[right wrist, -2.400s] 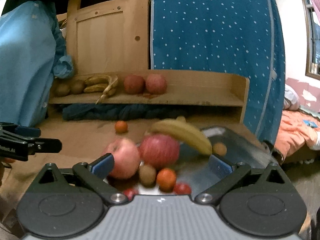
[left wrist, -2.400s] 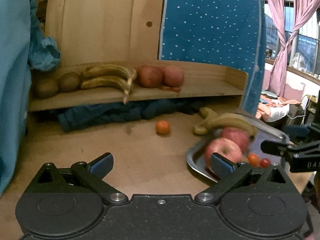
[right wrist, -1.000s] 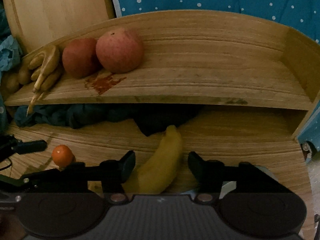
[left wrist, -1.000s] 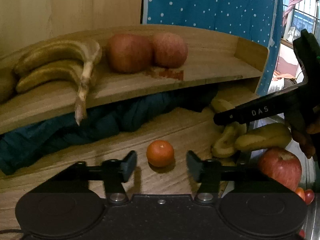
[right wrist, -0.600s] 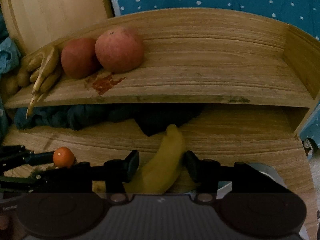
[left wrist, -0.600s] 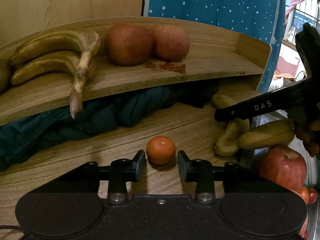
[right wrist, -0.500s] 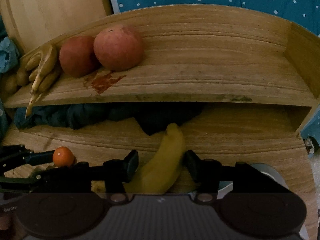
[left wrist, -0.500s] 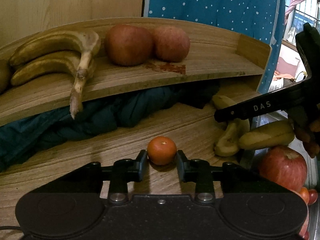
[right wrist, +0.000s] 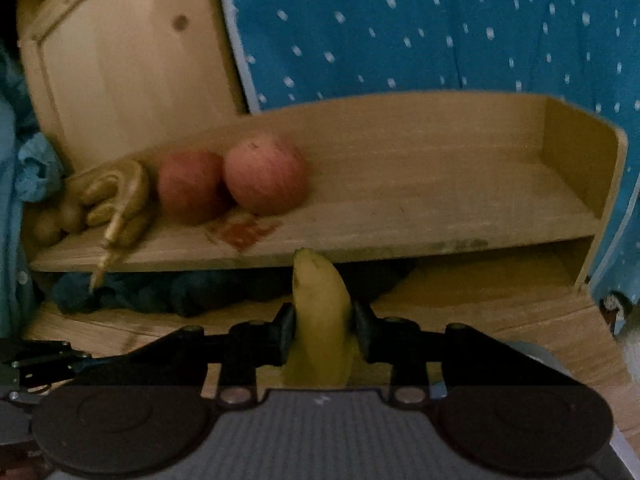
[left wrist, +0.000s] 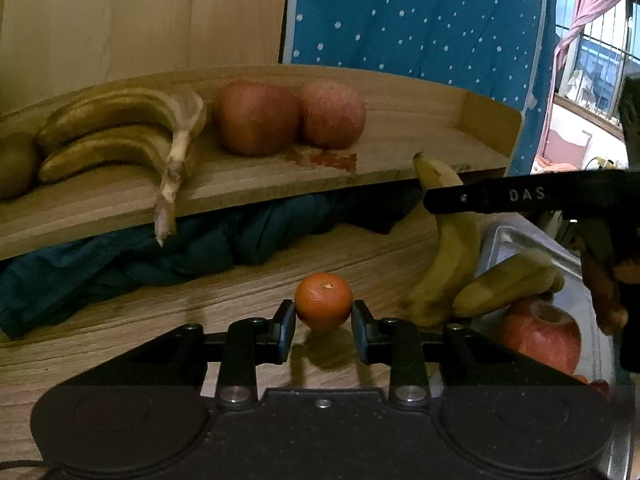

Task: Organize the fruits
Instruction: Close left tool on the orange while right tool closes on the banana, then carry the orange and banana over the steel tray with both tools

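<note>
1. Two grips: left gripper (left wrist: 323,320) pinching small orange (left wrist: 323,306) just above wooden tabletop (left wrist: 120,332)
2. Right gripper (right wrist: 321,330), jaws just closed, clamping yellow banana (right wrist: 319,316) (tip toward shelf (right wrist: 440,216)) by metal tray (left wrist: 532,242)

The tangerine (left wrist: 324,306) was orange, the apples (left wrist: 256,118) red, the banana (right wrist: 320,312) yellow, the curtain (left wrist: 420,20) blue with white dots.

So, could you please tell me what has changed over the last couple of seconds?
Both grippers closed: the left gripper now clamps the tangerine, and the right gripper clamps the banana, its tip now raised. The shelf apples and bananas stayed put.
</note>
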### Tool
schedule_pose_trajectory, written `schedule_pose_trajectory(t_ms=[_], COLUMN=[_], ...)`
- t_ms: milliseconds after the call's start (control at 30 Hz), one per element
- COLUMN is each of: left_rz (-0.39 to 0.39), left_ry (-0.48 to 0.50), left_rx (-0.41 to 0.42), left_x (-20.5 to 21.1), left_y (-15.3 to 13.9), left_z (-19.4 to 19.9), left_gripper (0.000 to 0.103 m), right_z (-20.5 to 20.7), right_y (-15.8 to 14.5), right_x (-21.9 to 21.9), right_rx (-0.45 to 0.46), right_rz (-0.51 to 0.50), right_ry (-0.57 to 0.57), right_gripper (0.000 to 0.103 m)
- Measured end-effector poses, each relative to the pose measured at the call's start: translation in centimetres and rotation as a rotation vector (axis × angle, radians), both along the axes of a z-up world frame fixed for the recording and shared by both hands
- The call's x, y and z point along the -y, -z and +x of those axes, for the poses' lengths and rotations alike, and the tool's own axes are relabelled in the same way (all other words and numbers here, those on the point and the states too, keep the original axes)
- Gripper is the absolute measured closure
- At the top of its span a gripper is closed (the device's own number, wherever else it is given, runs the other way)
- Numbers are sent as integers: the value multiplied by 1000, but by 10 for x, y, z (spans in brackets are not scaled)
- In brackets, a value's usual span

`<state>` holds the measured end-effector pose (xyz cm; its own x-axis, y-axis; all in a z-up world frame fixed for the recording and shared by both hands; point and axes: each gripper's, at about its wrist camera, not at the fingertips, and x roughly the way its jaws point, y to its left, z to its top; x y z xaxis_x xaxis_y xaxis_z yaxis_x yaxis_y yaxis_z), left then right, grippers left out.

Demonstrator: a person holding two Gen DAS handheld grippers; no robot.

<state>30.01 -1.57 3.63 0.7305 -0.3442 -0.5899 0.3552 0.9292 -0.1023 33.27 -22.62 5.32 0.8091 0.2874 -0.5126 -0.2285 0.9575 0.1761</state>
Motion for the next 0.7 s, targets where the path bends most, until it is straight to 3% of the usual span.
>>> schedule_pose_trajectory(t_ms=[267,500,700], left_rz=[-33,-73,-96], left_ry=[16,90,167], left_rx=[32,64,68], left_x=[2,11,26], left_y=[-14,-26,-28], left_z=[-17,-43,-54], left_gripper=[71,71,71], right_z=[-37,-76,-120], right_y=[-13,-35,-56], right_x=[-10,16,38], right_rx=[204,271,318], right_rz=[60,125,60], right_ry=[-34,-34,-58], right_gripper=[69,69,69])
